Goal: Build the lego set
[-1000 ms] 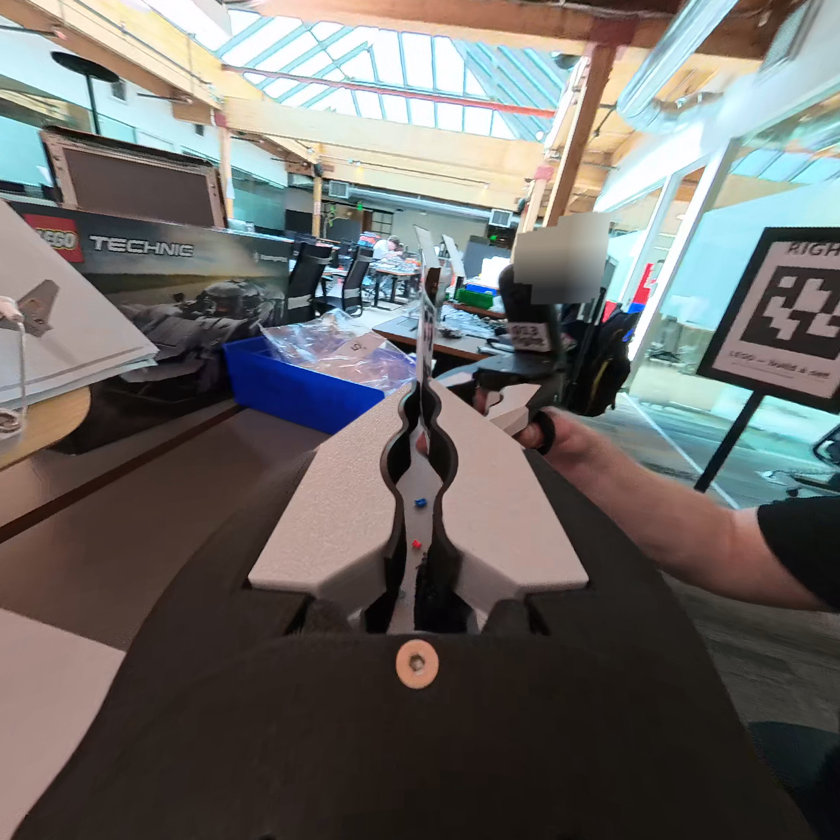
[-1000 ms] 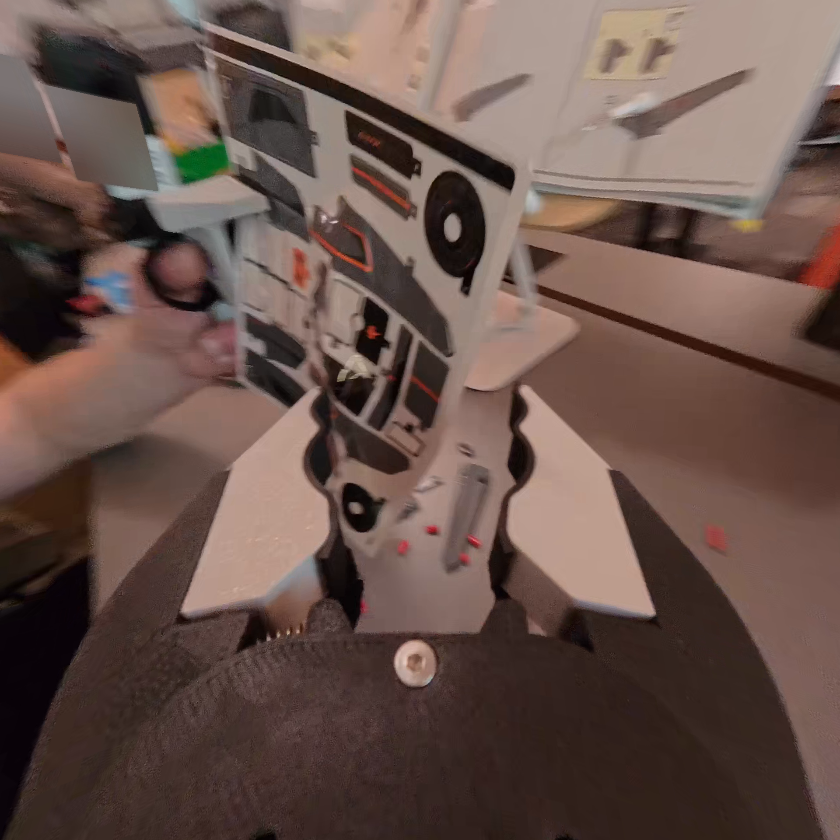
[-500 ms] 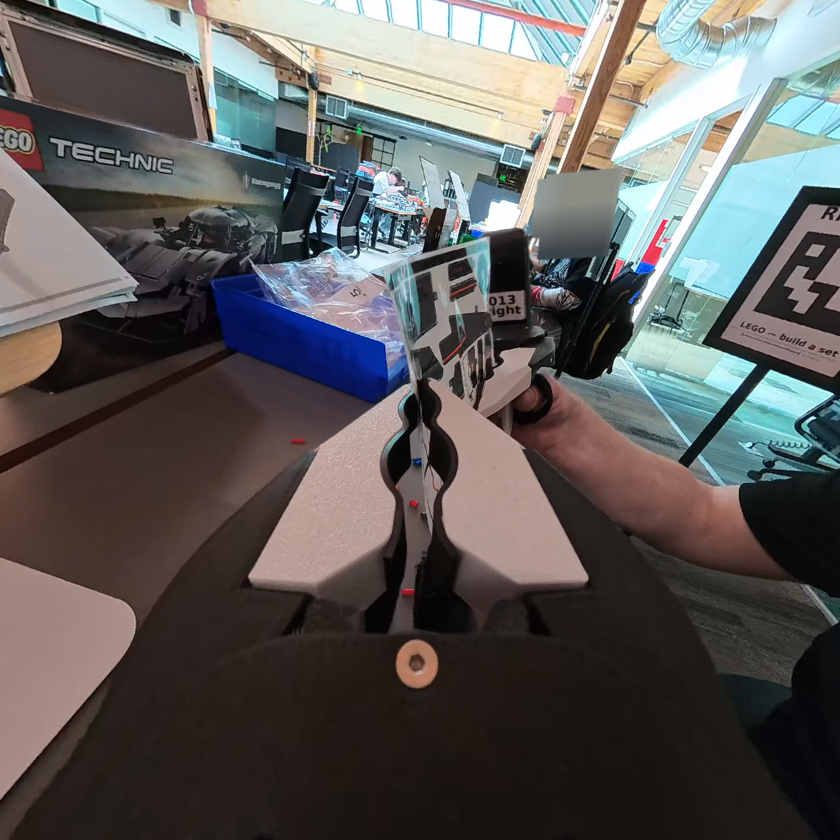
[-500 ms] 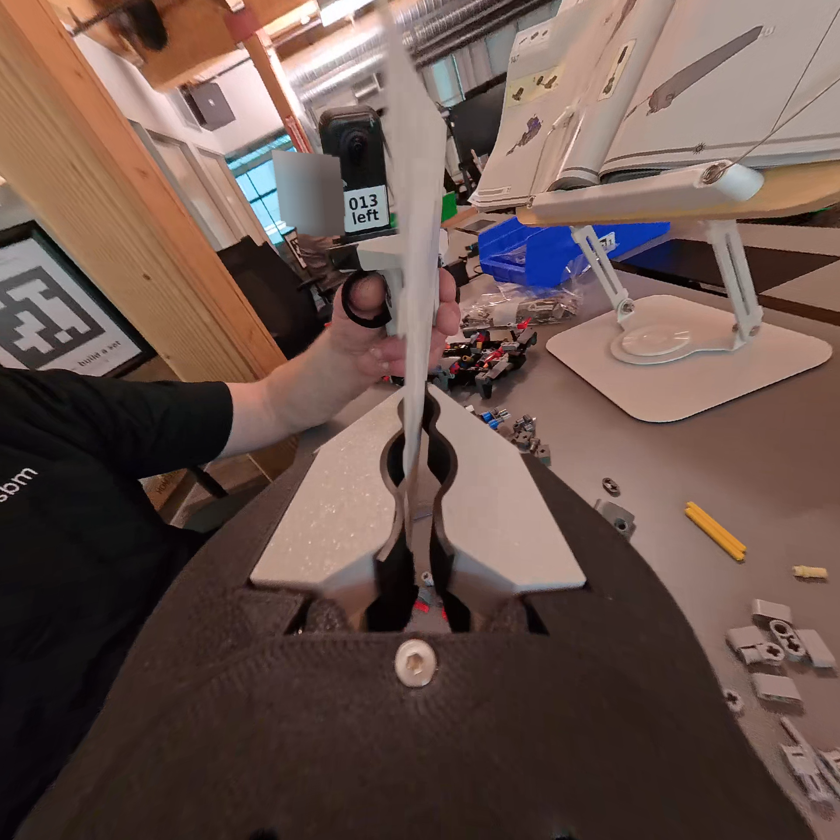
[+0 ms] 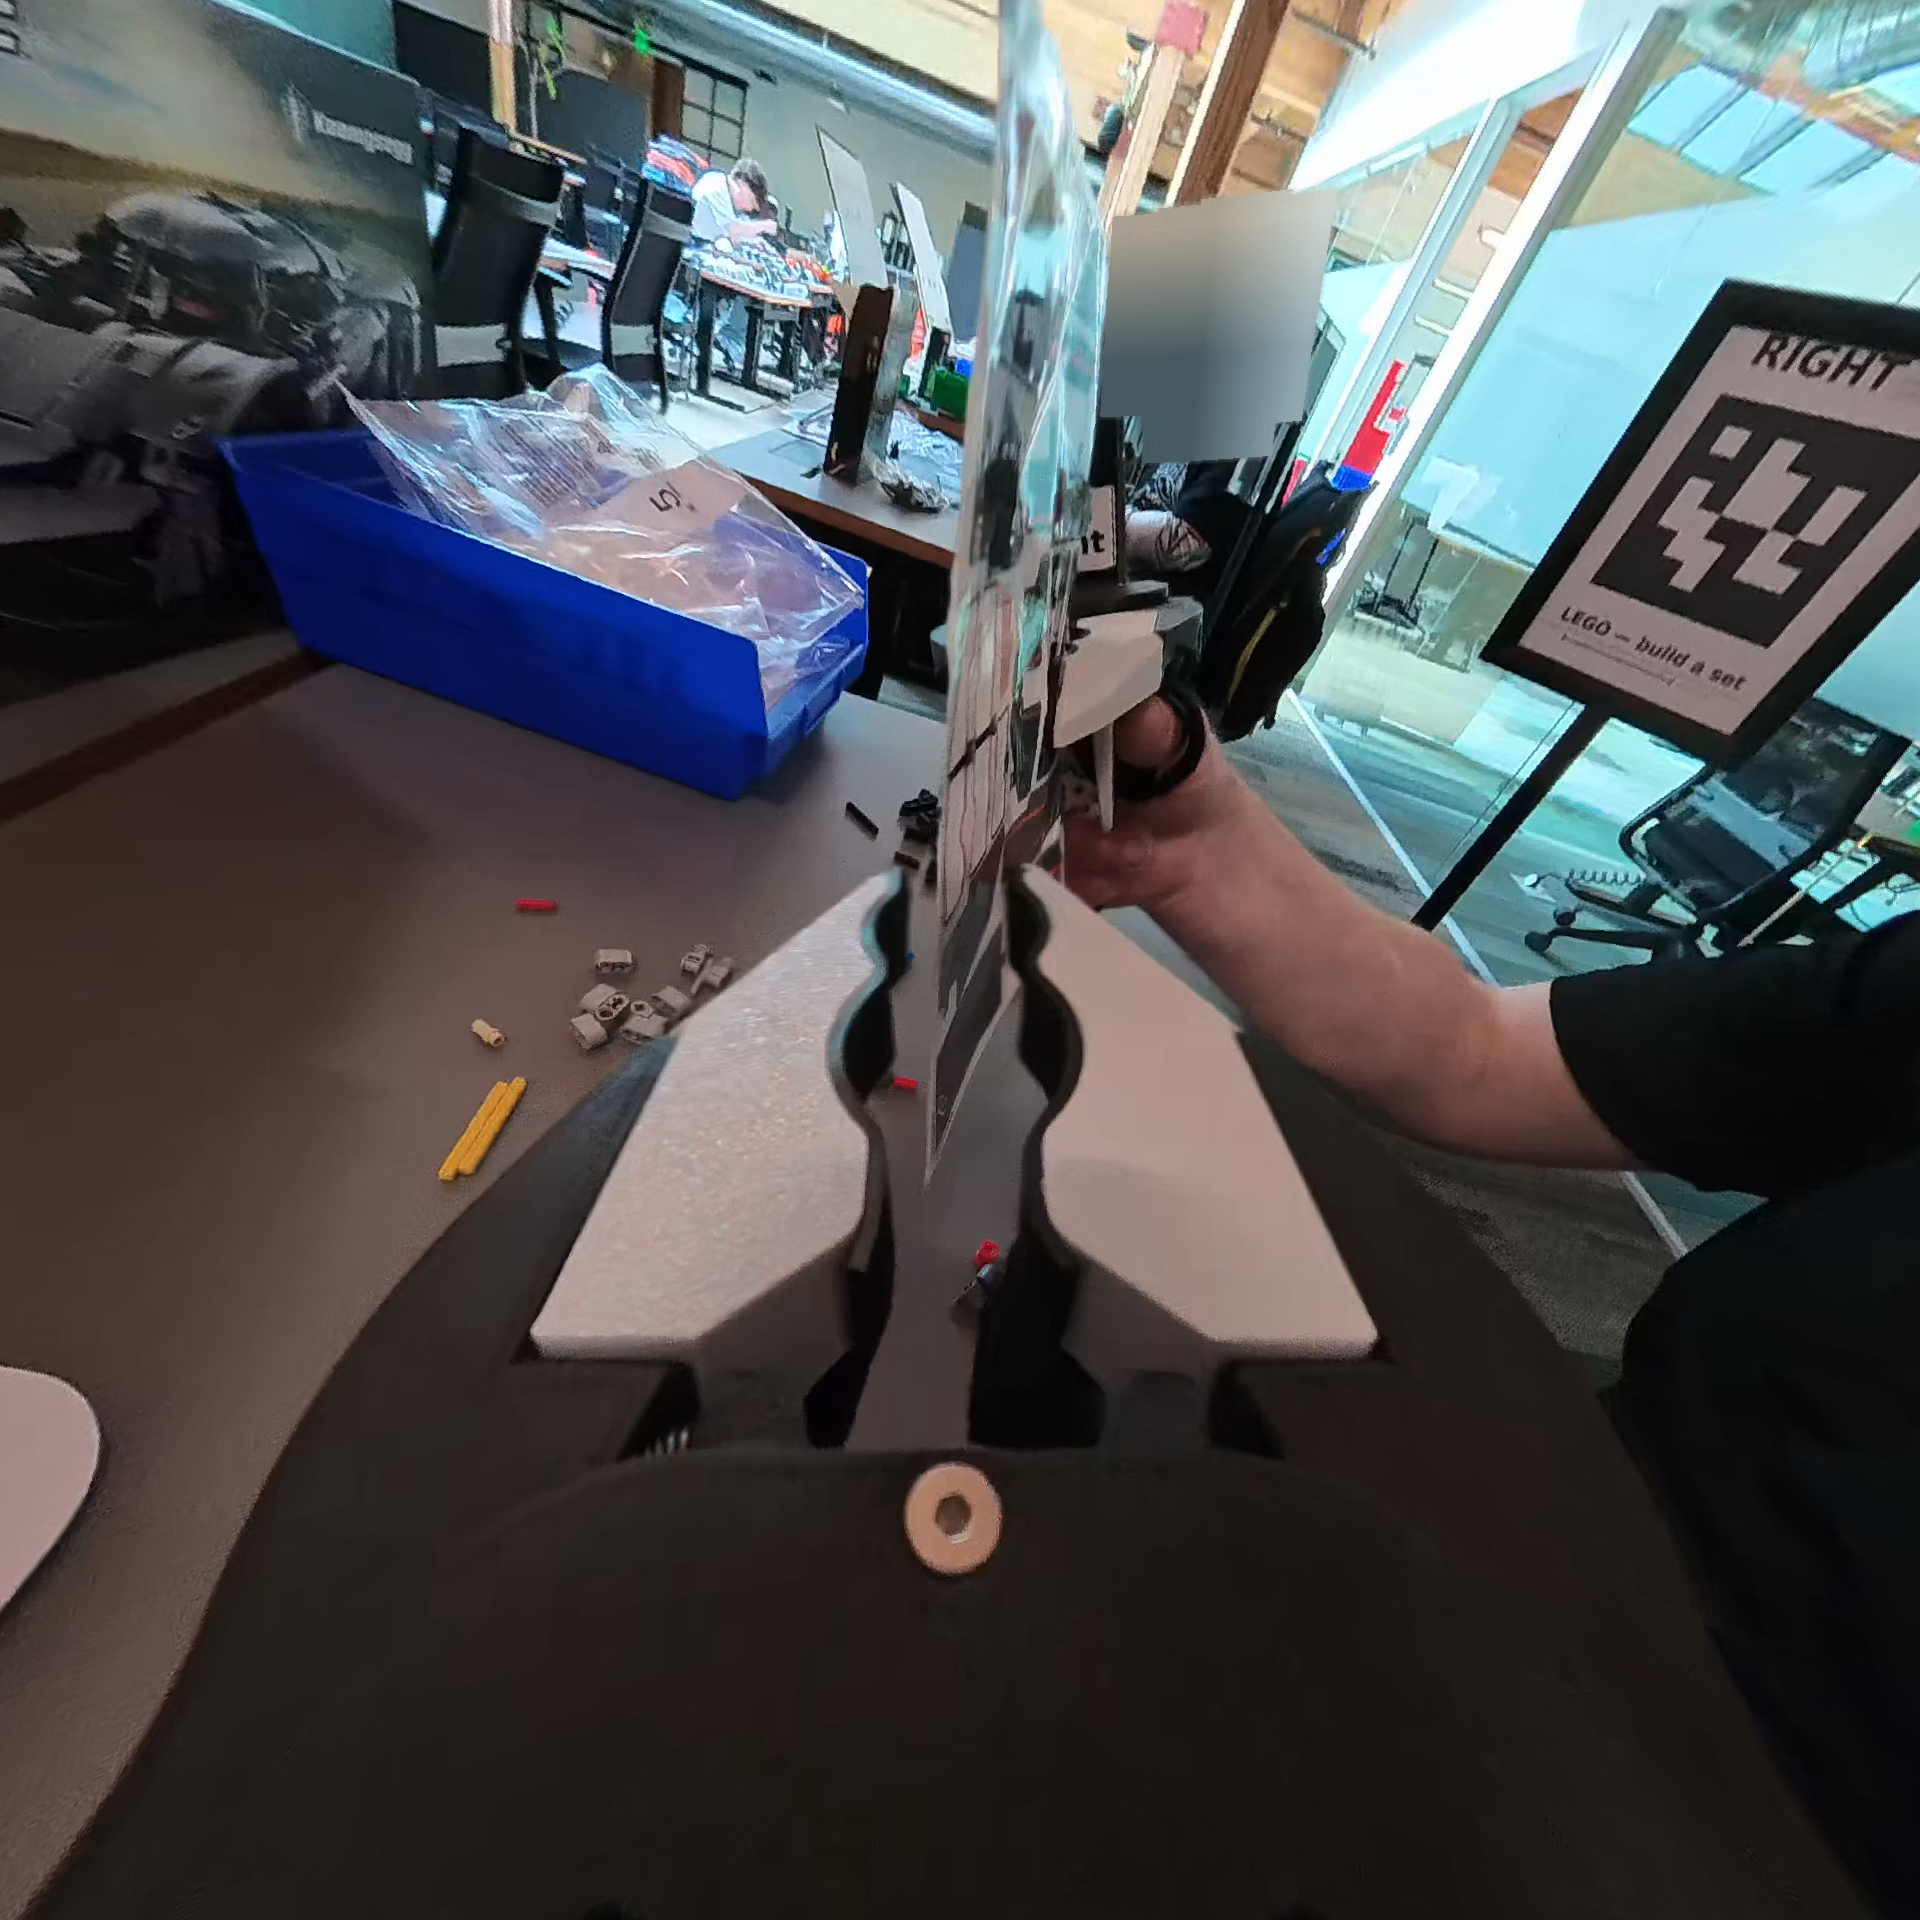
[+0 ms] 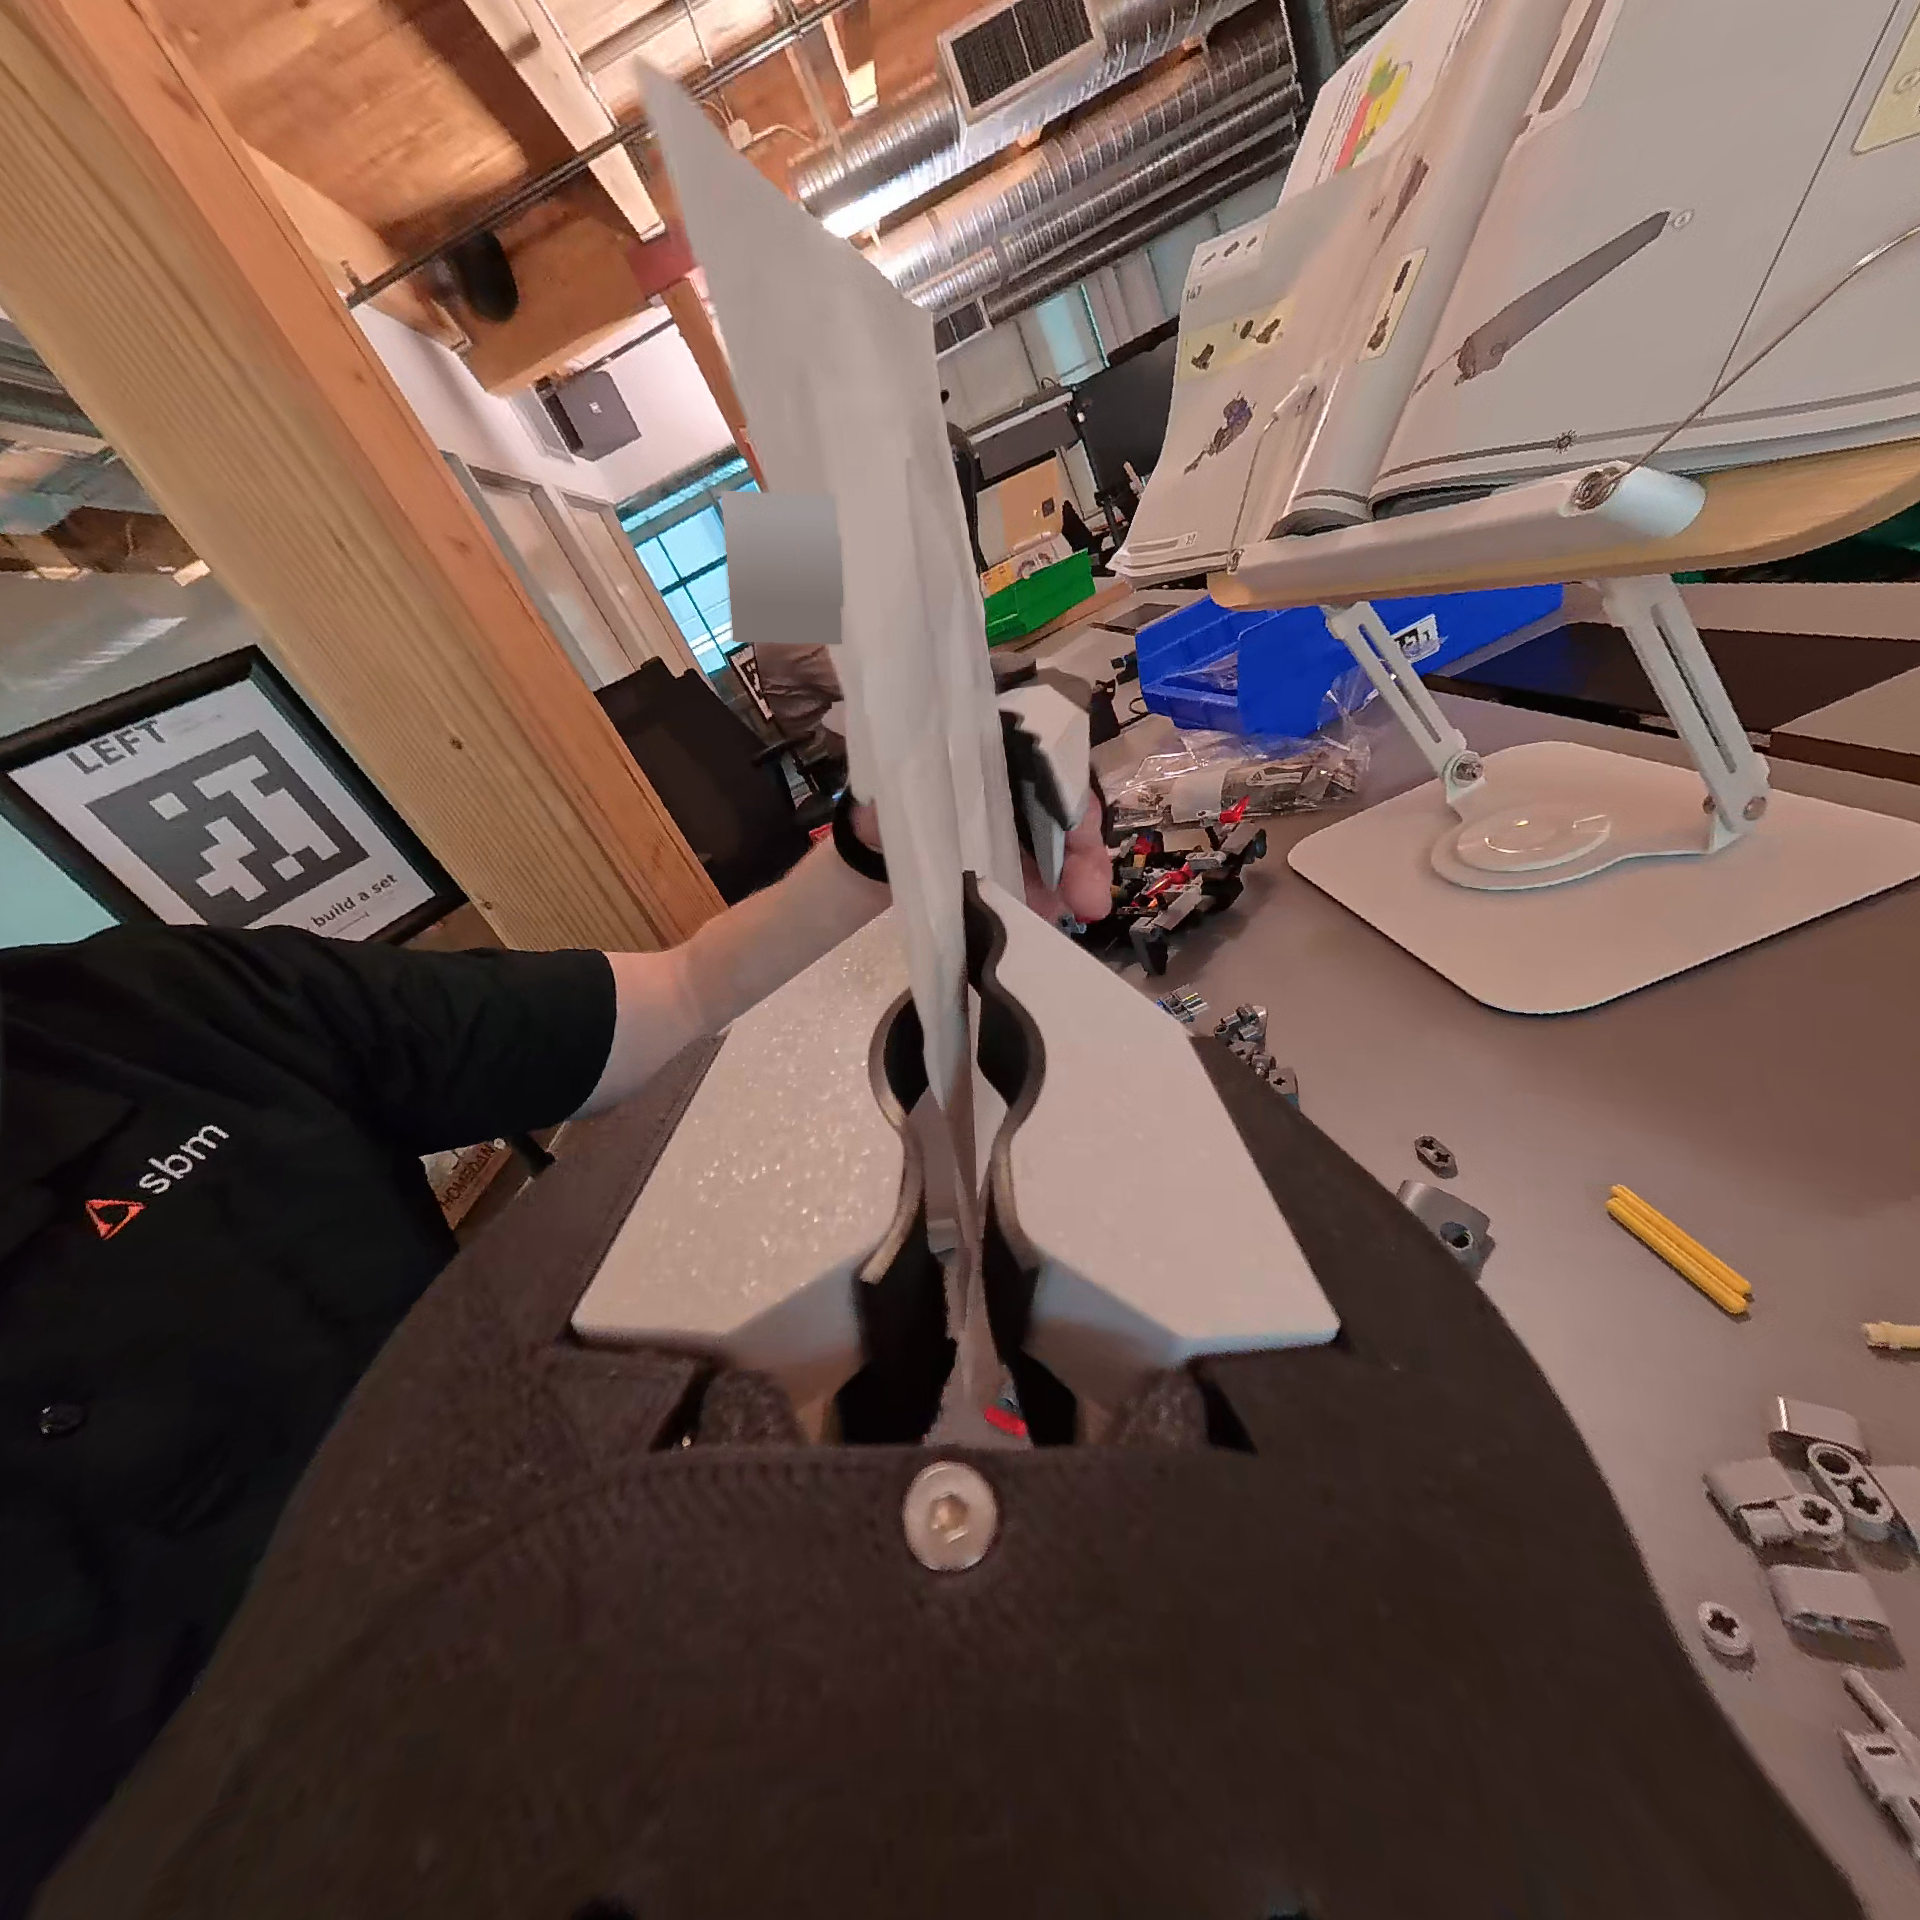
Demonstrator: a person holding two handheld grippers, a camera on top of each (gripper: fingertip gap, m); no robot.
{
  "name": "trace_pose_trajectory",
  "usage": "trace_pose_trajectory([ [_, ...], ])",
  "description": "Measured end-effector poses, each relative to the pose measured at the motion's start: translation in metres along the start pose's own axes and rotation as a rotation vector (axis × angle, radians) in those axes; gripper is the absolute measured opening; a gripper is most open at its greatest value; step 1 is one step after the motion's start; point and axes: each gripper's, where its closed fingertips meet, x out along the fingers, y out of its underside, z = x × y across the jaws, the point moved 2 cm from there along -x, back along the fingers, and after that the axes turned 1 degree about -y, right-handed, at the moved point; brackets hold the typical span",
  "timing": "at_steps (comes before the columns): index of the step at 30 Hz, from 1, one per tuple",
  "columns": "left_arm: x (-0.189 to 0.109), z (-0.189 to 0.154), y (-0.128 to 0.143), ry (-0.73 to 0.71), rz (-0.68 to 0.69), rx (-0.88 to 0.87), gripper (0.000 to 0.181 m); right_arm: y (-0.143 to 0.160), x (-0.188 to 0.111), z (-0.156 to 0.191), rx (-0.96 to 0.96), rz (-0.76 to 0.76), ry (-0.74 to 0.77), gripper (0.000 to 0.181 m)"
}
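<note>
The sticker sheet point(image 6: 914, 644) is held upright at frame centre, long axis vertical, its lower edge clenched by the right gripper point(image 6: 971, 914). The left gripper point(image 5: 951, 894) is released, the sheet standing loose between its parted jaws. Gray connectors point(image 5: 634, 1003) and yellow axles point(image 5: 481, 1129) lie lower left, clear of the sheet.

- The left gripper point(image 5: 954, 914) has its jaws apart, with the sticker sheet point(image 5: 1013, 582) standing upright between them.
- The right gripper point(image 5: 1107, 675) is behind the sheet.
- A blue bin point(image 5: 499, 613) stands at the table's point(image 5: 260, 935) far edge; grey pieces point(image 5: 634, 1003) and yellow rods point(image 5: 481, 1127) lie nearer.
</note>
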Motion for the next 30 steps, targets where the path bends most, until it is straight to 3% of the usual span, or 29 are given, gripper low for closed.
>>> trace_pose_trajectory([
  [1, 0.001, 0.0, 0.002, -0.009, 0.007, 0.007, 0.0, 0.0, 0.0, 0.0, 0.002, -0.001, 0.0, 0.0],
  [5, 0.002, -0.001, 0.001, -0.004, -0.001, 0.01, 0.0, -0.003, -0.002, -0.003, 0.008, -0.024, 0.022, 0.0],
  [8, 0.001, -0.001, -0.001, -0.006, -0.013, 0.008, 0.0, -0.003, -0.002, -0.005, 0.028, -0.031, 0.031, 0.029],
  [11, 0.0, -0.002, -0.005, 0.002, -0.033, -0.004, 0.0, -0.001, -0.002, -0.007, 0.029, -0.024, 0.034, 0.031],
  [15, -0.001, -0.001, -0.005, 0.006, -0.039, -0.01, 0.0, -0.001, -0.003, -0.002, -0.015, -0.024, 0.019, 0.0],
  [27, -0.004, -0.006, -0.011, 0.047, -0.105, 0.018, 0.0, -0.002, -0.002, -0.001, -0.021, -0.019, 0.03, 0.0],
  [30, -0.004, -0.008, -0.012, 0.061, -0.117, 0.026, 0.018, 0.0, 0.0, 0.0, -0.018, -0.008, 0.024, 0.0],
])
